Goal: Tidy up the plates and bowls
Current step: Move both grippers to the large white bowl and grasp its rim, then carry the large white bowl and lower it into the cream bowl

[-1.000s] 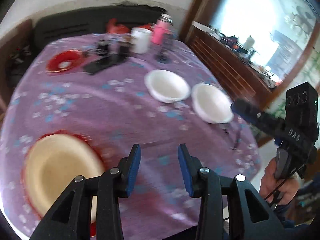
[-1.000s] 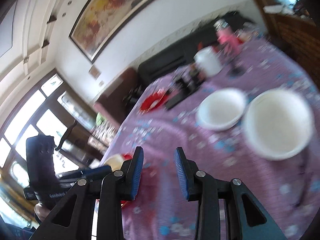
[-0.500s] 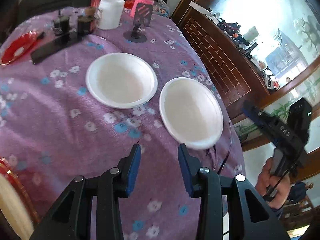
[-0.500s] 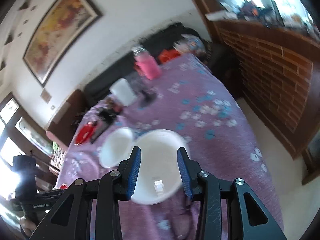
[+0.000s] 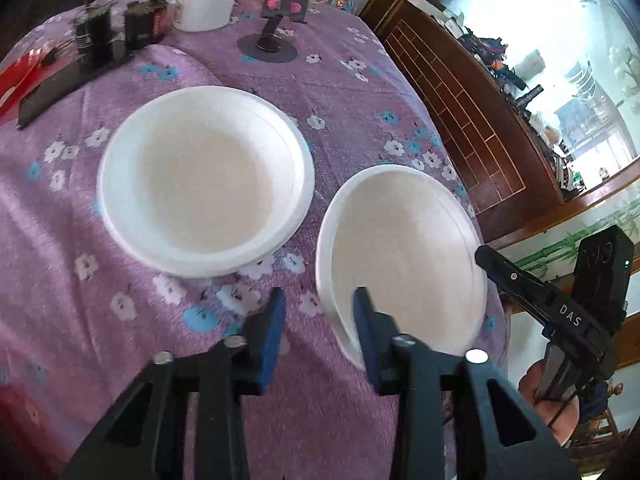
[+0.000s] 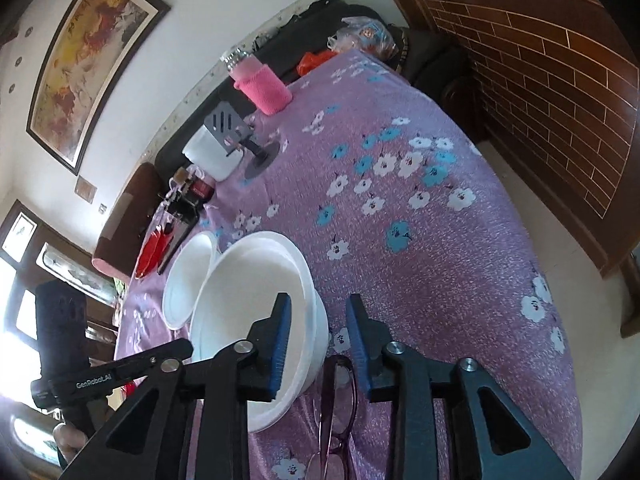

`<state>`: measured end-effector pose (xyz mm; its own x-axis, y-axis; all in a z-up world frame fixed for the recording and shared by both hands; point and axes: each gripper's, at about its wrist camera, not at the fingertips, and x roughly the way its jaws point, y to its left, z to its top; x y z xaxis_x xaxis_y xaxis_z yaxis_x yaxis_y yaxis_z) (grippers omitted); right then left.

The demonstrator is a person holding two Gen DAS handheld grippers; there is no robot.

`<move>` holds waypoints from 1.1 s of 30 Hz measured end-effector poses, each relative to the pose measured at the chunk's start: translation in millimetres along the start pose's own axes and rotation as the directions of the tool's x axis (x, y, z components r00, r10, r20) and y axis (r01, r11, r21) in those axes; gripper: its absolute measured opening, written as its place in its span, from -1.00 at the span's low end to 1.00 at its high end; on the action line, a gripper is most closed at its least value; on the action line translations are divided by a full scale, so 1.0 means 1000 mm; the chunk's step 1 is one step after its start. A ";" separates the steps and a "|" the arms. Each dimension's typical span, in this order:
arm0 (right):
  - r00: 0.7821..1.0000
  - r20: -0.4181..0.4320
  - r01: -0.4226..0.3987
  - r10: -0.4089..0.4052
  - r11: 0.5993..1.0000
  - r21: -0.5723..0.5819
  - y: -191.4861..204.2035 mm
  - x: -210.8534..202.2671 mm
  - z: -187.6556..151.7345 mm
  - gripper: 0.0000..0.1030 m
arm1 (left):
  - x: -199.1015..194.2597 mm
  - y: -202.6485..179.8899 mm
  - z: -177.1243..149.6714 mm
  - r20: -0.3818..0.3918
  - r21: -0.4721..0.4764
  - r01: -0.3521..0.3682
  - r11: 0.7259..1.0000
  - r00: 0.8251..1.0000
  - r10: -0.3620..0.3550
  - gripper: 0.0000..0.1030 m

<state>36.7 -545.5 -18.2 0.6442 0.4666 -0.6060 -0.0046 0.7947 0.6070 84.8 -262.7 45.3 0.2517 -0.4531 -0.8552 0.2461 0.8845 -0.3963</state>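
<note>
Your left gripper [image 5: 318,328] is spread with nothing between its fingers, hovering at the lower centre of the left wrist frame with its right finger over the near rim of the right-hand white bowl [image 5: 400,264]; the second white bowl [image 5: 204,180] sits just beside it at centre left on the purple flowered tablecloth [image 5: 352,92]. Your right gripper [image 6: 318,332] is also spread, its left finger [image 6: 280,336] inside the nearer bowl [image 6: 256,304] and its right finger outside the rim, with a pair of glasses [image 6: 334,408] lying on the cloth just below
</note>
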 end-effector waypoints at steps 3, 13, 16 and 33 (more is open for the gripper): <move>1.000 -0.028 0.000 0.000 1.000 0.003 -0.001 0.011 0.001 -0.69 | 0.007 -0.002 0.007 0.004 0.004 -0.003 1.000 1.000 0.003 -0.81; 0.998 0.060 -0.002 0.006 0.998 -0.064 0.038 -0.011 0.018 -0.77 | -0.043 -0.017 0.025 0.153 0.054 -0.027 0.998 0.988 0.018 -0.85; 0.995 0.093 -0.015 0.025 0.995 -0.099 0.060 -0.024 0.020 -0.76 | -0.068 -0.015 0.023 0.200 0.055 -0.024 0.998 0.980 0.012 -0.85; 0.991 -0.054 -0.127 0.119 0.975 -0.182 0.124 -0.026 -0.115 -0.75 | -0.126 0.042 -0.112 0.133 0.116 -0.138 0.984 0.984 0.122 -0.66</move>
<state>-68.6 -414.2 13.4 0.5972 0.5779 -0.5562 -0.2254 0.7864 0.5751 -41.0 -155.7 99.3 0.4024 -0.3526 -0.8448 0.3159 0.9196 -0.2334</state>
